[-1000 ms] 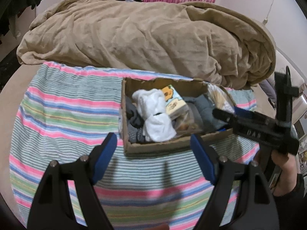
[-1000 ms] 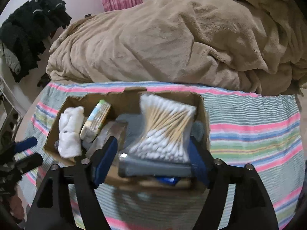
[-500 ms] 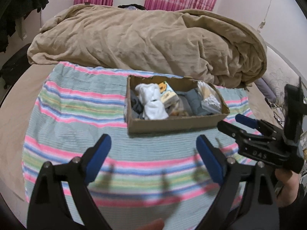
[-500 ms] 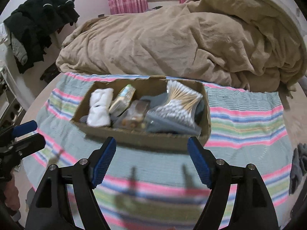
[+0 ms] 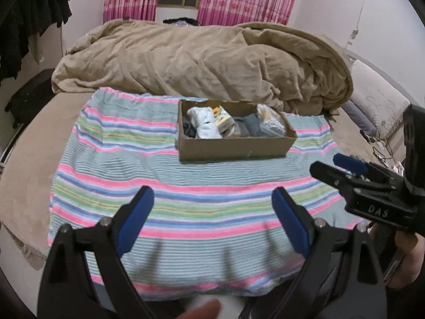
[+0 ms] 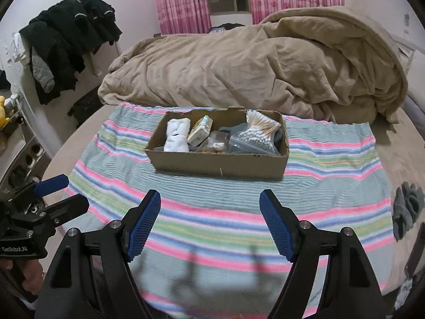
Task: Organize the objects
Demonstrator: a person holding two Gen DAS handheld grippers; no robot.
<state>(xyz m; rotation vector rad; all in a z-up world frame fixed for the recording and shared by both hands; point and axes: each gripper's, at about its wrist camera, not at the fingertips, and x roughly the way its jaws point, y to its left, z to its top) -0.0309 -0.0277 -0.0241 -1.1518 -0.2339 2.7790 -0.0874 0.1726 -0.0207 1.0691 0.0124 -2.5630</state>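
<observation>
Right wrist view: brown cardboard box (image 6: 217, 159) looks packed, sorting seemingly done; left gripper (image 5: 212, 218) and right gripper (image 6: 209, 222) both spread apart, empty.

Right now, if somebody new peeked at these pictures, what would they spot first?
Probably the cardboard box in the middle of the striped blanket, stuffed with white socks at its left end and a bag of cotton swabs at its right. Behind it a big tan comforter is heaped, and both open grippers, left gripper and right gripper, hover empty up front.
</observation>
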